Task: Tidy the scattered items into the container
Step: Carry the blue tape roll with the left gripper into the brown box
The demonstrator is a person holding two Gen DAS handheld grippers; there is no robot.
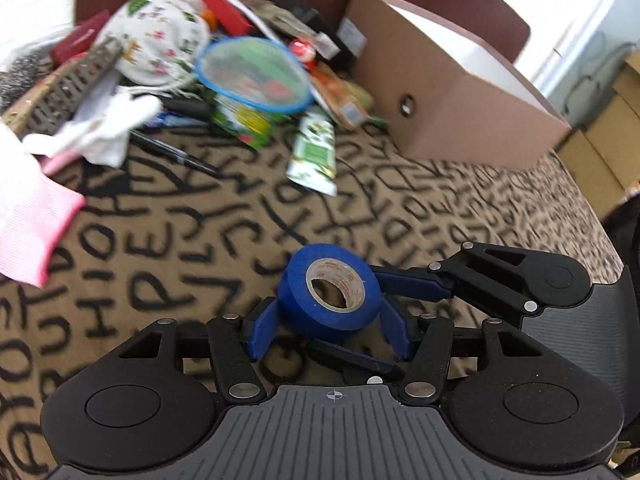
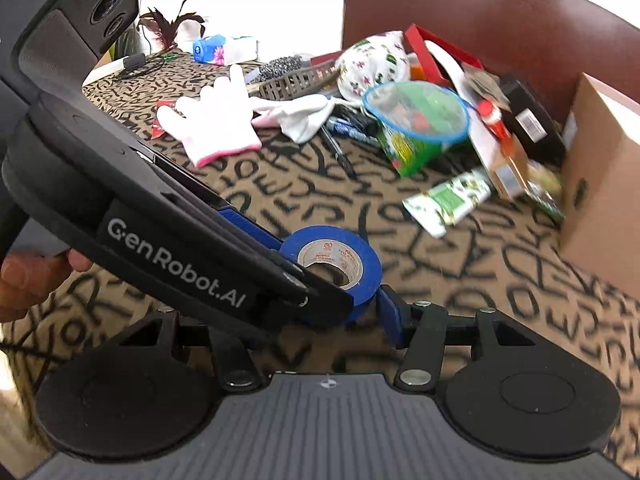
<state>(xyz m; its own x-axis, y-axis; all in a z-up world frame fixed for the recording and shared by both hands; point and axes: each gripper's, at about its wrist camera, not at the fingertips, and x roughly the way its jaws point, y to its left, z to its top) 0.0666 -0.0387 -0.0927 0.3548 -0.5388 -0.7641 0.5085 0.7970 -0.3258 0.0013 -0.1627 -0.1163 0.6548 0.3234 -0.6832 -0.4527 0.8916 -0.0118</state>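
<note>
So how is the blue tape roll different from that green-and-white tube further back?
The tape roll is a blue ring with a hollow core; the tube is long, flat, and green and white. The roll sits between the left tongs, with the right tongs at it too; the tube lies untouched. Both are outside the box.

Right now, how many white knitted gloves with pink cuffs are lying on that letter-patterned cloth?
2. One white knitted glove with a pink cuff lies flat left of the clutter pile; a second, crumpled one lies beside it against the pile. More may be buried underneath.

Both your cameras sit low and close, looking across the table; both see the blue tape [image 1: 330,285] [image 2: 340,258].
</note>
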